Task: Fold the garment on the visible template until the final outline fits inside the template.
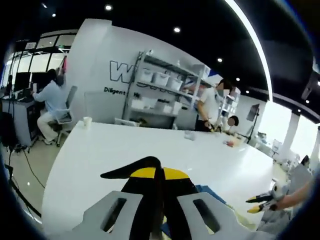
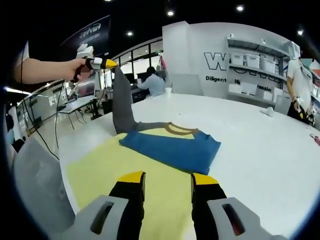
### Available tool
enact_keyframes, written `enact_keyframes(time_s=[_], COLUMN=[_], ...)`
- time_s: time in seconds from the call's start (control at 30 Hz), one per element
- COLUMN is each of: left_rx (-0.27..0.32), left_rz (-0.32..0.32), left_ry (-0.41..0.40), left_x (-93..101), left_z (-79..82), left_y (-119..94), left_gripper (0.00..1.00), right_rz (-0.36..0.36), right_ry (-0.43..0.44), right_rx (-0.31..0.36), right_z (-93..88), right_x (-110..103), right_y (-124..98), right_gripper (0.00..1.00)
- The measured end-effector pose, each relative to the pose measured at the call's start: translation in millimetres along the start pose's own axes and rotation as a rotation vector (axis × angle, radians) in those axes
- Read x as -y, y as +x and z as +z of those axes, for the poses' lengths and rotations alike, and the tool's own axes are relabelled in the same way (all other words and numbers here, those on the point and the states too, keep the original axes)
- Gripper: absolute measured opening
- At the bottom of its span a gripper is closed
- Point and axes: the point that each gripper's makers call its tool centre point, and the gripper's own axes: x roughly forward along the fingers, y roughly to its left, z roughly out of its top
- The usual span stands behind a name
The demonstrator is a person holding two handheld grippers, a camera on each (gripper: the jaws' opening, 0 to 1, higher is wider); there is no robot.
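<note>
Yellow template (image 2: 100, 175) partly hidden beneath blue garment (image 2: 172, 147).

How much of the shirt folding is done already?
Partly done: the blue shirt already lies folded over on the yellow template. In hand: the left gripper is shut on the grey sleeve, lifting it high. The right gripper waits open above the template. Left: lay that sleeve in and finish folding so everything fits inside the yellow.

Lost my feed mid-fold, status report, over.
Left gripper shut on grey sleeve, lifted high. Right gripper open, empty, over yellow template. Blue garment partly folded on template. Nothing in the way.
</note>
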Motion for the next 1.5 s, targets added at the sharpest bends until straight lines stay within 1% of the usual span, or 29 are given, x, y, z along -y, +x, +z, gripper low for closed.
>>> enact_keyframes(time_s=[0.03,0.13,0.17,0.23,0.3,0.33,0.37,0.43,0.47,0.6,0.77,0.83,0.93,1.07,1.2,1.27,1.33,1.37,1.47,1.5], left_rx=[-0.017,-0.054,-0.072,-0.101,-0.118,-0.136,-0.141,-0.164,-0.181,-0.23,-0.288,-0.305,-0.331,-0.346,-0.369,-0.394,-0.419,-0.439,-0.469,-0.495], left_rz=[-0.026,-0.08,-0.101,-0.129,-0.151,-0.169,-0.174,-0.202,-0.213,-0.266,-0.308,-0.315,-0.328,-0.342,-0.369,-0.379,-0.385,-0.393,-0.399,-0.394], left_ry=[0.01,0.04,0.052,0.071,0.073,0.081,0.084,0.083,0.088,0.106,0.118,0.12,0.127,0.131,0.158,0.188,0.202,0.212,0.229,0.246], left_x=[10.8,36.5,47.3,63.3,75.6,85.4,88.4,104.1,112.1,140.5,165.0,169.3,181.0,193.5,215.5,222.0,223.3,226.6,232.4,231.7], left_z=[-3.3,-12.8,-18.9,-29.9,-38.7,-46.7,-49.4,-63.2,-72.7,-101.1,-132.9,-142.0,-156.3,-165.3,-175.8,-186.0,-197.0,-205.3,-219.5,-225.4], left_y=[8.5,28.9,37.2,51.0,61.9,69.6,72.0,84.3,91.2,109.3,127.0,134.6,146.4,160.5,167.1,171.0,177.1,178.2,180.2,179.3], left_gripper=[0.01,0.01,0.01,0.01,0.01,0.01,0.01,0.01,0.01,0.01,0.01,0.01,0.01,0.01,0.02,0.02,0.02,0.02,0.02,0.02], right_rz=[-0.002,-0.007,-0.008,-0.011,-0.012,-0.014,-0.014,-0.016,-0.017,-0.02,-0.023,-0.027,-0.032,-0.039,-0.044,-0.046,-0.049,-0.051,-0.057,-0.058], right_ry=[0.002,0.006,0.008,0.011,0.014,0.015,0.015,0.02,0.022,0.032,0.037,0.04,0.047,0.053,0.06,0.062,0.062,0.064,0.068,0.07], right_rx=[0.0,0.0,-0.001,0.0,0.001,0.0,0.0,-0.003,-0.005,-0.011,-0.016,-0.019,-0.022,-0.025,-0.03,-0.03,-0.032,-0.032,-0.032,-0.032], right_z=[-0.7,-2.7,-3.6,-4.8,-6.1,-7.1,-7.9,-10.3,-12.3,-15.2,-18.2,-19.8,-22.2,-25.0,-28.2,-28.2,-28.7,-28.7,-29.8,-30.3], right_x=[1.1,4.4,5.5,7.0,8.8,9.5,10.1,11.5,12.7,14.4,19.3,22.0,26.4,31.1,34.6,35.6,36.9,38.2,40.3,40.9], right_y=[-0.8,-3.9,-4.9,-6.2,-6.3,-6.4,-6.6,-7.2,-7.3,-9.2,-11.4,-12.2,-13.9,-16.4,-18.6,-19.8,-20.7,-21.7,-23.6,-24.1], right_gripper=[0.31,0.31,0.31,0.31,0.32,0.32,0.32,0.32,0.33,0.34,0.34,0.34,0.35,0.35,0.35,0.35,0.35,0.34,0.34,0.34])
